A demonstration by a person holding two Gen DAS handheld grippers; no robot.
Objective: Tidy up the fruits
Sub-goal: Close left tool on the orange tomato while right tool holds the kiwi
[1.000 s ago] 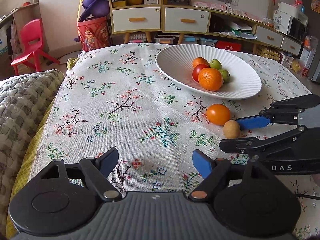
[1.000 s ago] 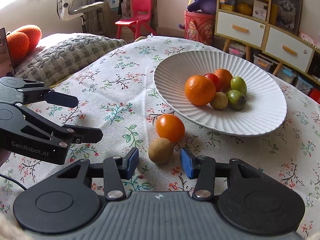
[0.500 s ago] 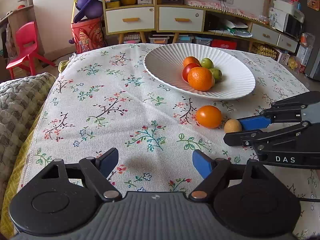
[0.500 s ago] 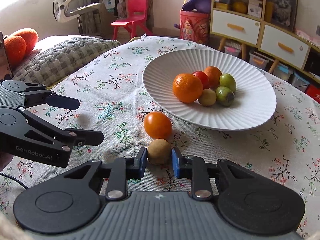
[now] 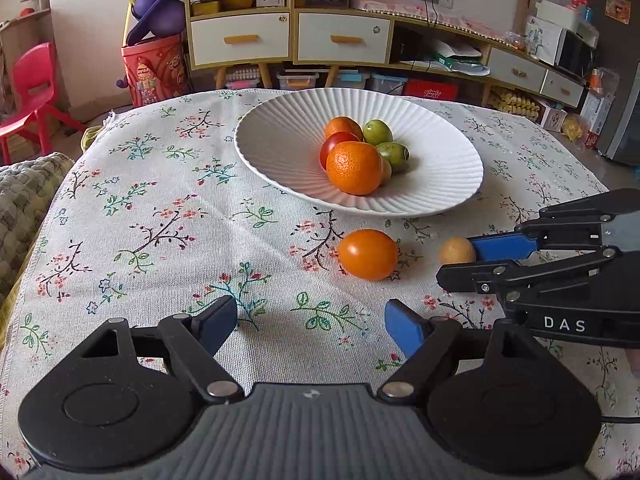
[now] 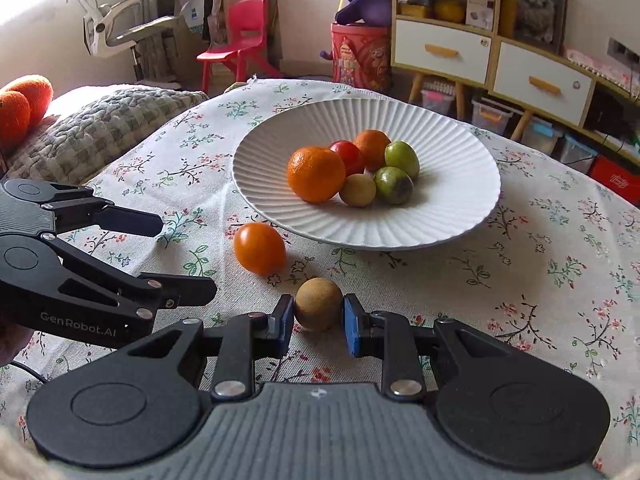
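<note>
Since the last look your right gripper (image 6: pixel 319 317) has closed its blue pads onto the small round tan-brown fruit (image 6: pixel 318 303) and now grips it on both sides; the fruit sits low over the floral-printed linen tablecloth (image 6: pixel 520 280), and you cannot tell whether it still touches; your left gripper (image 5: pixel 310 326) hangs with its fingers wide apart, holding nothing; behind the table stand a cabinet with white drawers and orange handles (image 5: pixel 288 36) and a red plastic child's chair (image 6: pixel 234 38); the cloth's far hem runs just beyond the white ribbed ceramic plate (image 6: pixel 460 216), and bare cloth lies at nine o'clock of that plate; in the right wrist view the plate lies at twelve o'clock of the held fruit, well apart, carrying a large orange (image 6: pixel 316 174) among smaller fruits; the loose orange-red oval tomato (image 6: pixel 259 253) rests on the cloth at eleven o'clock of the held fruit, near it, not touching.
</note>
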